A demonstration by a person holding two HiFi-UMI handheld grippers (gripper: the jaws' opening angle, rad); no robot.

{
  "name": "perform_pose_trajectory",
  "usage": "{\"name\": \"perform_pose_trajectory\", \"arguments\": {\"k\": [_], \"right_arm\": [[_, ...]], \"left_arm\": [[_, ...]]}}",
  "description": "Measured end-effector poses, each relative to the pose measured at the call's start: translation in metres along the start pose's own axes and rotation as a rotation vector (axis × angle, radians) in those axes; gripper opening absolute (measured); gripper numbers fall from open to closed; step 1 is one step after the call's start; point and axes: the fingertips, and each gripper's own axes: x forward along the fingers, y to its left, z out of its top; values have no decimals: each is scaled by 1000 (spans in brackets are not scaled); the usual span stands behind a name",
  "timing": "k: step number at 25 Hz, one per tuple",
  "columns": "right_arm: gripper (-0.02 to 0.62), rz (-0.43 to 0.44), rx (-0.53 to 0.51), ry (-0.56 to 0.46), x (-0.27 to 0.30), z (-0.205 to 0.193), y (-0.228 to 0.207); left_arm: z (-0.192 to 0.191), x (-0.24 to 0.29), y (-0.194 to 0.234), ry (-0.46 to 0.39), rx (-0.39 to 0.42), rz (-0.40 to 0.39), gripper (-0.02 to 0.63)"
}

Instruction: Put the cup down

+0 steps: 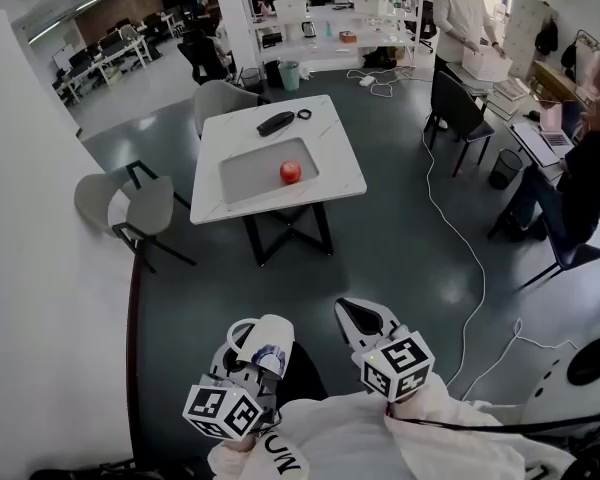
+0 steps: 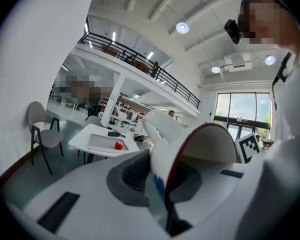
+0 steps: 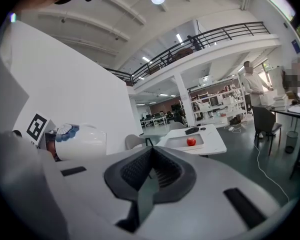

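The left tool [image 2: 157, 186] grips a white, red-rimmed, blue-printed cup [image 2: 166, 134] sideways.

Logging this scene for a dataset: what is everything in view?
white ceramic mug with blue print: one, white, in left tool
square white table: one, white, ahead
grey tray: one, grey, on table
round red fruit: one, red, in tray
black object: one, black, table's far edge
grey chairs: two, grey, beside table
white cable: one, white, floor at right
people: two, one light-topped, one dark-topped, at right
left tool: one, white, shut on mug
right tool: one, white, shut, empty
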Motion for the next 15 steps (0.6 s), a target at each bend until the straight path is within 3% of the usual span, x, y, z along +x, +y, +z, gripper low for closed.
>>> {"name": "perform_pose_trajectory", "arguments": {"k": [15], "right_arm": [[5, -37, -2, 46, 197, 41, -22]], "left_arm": [[69, 119, 148, 50, 11, -41, 35]]}}
